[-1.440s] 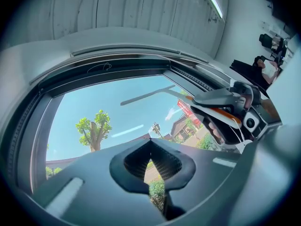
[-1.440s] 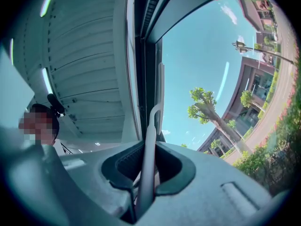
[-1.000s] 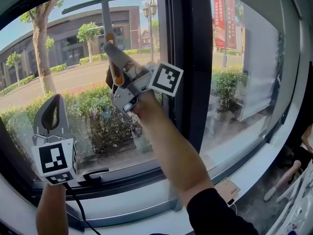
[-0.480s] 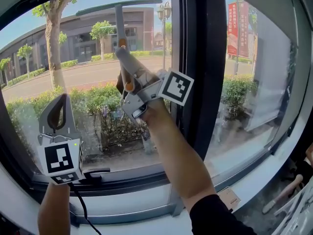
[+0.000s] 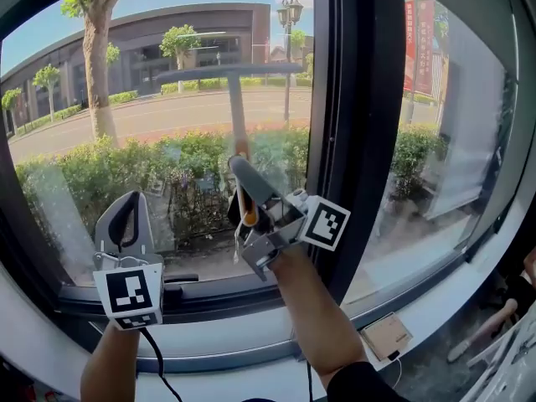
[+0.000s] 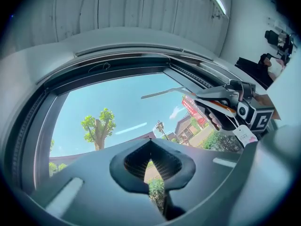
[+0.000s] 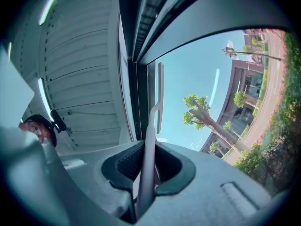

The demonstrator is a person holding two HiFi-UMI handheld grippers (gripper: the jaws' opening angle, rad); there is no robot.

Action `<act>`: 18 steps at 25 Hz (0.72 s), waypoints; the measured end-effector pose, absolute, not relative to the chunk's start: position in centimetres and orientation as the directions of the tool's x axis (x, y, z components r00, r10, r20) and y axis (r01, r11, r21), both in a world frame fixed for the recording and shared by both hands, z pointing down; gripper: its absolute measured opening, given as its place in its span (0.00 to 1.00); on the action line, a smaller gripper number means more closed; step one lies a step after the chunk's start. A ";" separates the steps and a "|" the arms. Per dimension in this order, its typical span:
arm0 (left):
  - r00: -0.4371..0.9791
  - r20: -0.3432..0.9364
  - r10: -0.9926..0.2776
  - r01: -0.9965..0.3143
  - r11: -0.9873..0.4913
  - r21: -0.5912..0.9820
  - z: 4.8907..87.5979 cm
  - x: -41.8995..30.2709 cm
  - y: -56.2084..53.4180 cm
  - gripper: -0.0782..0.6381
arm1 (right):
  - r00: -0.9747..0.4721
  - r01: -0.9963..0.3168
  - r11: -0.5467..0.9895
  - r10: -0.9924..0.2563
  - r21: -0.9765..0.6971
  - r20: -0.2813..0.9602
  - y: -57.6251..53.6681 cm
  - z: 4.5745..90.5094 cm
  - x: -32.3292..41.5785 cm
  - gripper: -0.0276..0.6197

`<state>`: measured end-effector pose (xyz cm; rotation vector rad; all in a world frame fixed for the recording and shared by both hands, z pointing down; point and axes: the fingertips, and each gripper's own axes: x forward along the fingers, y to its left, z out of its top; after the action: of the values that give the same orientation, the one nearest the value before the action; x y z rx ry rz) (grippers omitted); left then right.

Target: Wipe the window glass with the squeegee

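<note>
A squeegee with a long grey blade (image 5: 230, 72) and a thin stem (image 5: 237, 115) lies against the left window glass (image 5: 100, 149), blade level at mid-height. My right gripper (image 5: 244, 174) is shut on its handle from below; in the right gripper view the stem (image 7: 146, 154) runs up between the pads to the blade (image 7: 160, 95). My left gripper (image 5: 124, 212) is held upright near the lower left of the pane, shut with nothing in it. In the left gripper view its pads meet (image 6: 153, 161), with the right gripper (image 6: 225, 108) and blade (image 6: 162, 93) to the right.
A thick black mullion (image 5: 356, 141) splits the window just right of the squeegee. A black latch (image 5: 172, 281) sits on the lower frame above the white sill (image 5: 218, 346). A small cardboard piece (image 5: 385, 335) lies on the sill at right. A person is partly visible at the far right.
The right gripper has drawn the squeegee down the glass from the top of the pane to mid-height. The left gripper stays low at the left, shut.
</note>
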<state>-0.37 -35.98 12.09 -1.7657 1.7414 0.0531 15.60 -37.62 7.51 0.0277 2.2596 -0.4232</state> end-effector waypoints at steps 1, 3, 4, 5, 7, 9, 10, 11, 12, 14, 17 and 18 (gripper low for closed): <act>0.118 -0.444 -0.888 -0.909 0.083 -0.408 12.9 -0.7 -35.9 0.13 | -0.660 0.155 0.940 -0.131 -0.305 -0.739 -37.5 8.9 15.8 0.11; 0.118 -0.416 -0.902 -0.918 0.060 -0.392 14.2 -1.1 -35.9 0.13 | -0.652 0.145 0.935 -0.156 -0.323 -0.742 -37.4 11.3 16.4 0.11; 0.118 -0.405 -0.906 -0.925 0.048 -0.378 14.7 -1.3 -35.9 0.13 | -0.649 0.138 0.934 -0.166 -0.329 -0.743 -37.4 12.2 16.8 0.11; 0.117 -0.400 -0.909 -0.931 0.039 -0.362 15.0 -1.7 -35.9 0.13 | -0.646 0.131 0.934 -0.174 -0.333 -0.743 -37.5 13.0 17.0 0.11; 0.113 -0.404 -0.908 -0.942 0.032 -0.335 15.2 -2.6 -35.6 0.13 | -0.645 0.120 0.933 -0.187 -0.340 -0.741 -37.8 13.9 17.1 0.11; 0.109 -0.417 -0.902 -0.949 0.030 -0.314 15.2 -3.2 -34.9 0.13 | -0.647 0.110 0.933 -0.193 -0.342 -0.738 -37.7 14.0 17.1 0.11; 0.107 -0.423 -0.900 -0.951 0.031 -0.307 15.1 -3.4 -34.4 0.13 | -0.648 0.106 0.934 -0.195 -0.341 -0.736 -37.4 13.8 17.2 0.11; 0.105 -0.428 -0.898 -0.953 0.032 -0.300 15.0 -3.4 -33.9 0.13 | -0.649 0.099 0.936 -0.197 -0.339 -0.735 -37.0 13.5 17.3 0.11; 0.102 -0.432 -0.896 -0.955 0.034 -0.296 15.0 -3.4 -33.2 0.13 | -0.651 0.089 0.938 -0.199 -0.334 -0.733 -36.4 13.3 17.4 0.11; 0.094 -0.431 -0.897 -0.958 0.036 -0.284 15.3 -3.6 -32.3 0.13 | -0.661 0.065 0.947 -0.195 -0.314 -0.725 -35.3 13.1 17.3 0.11; 0.070 -0.422 -0.904 -0.962 0.051 -0.270 16.0 -5.5 -32.0 0.13 | -0.680 0.071 0.958 -0.157 -0.276 -0.717 -34.7 13.1 14.6 0.11; 0.065 -0.421 -0.905 -0.959 0.060 -0.276 16.4 -6.6 -32.1 0.13 | -0.685 0.084 0.959 -0.140 -0.269 -0.715 -35.0 13.3 12.9 0.11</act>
<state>-6.64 -32.12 16.44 -1.8556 1.8513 0.1446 12.88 -34.96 13.34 -0.0392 2.2984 -0.3588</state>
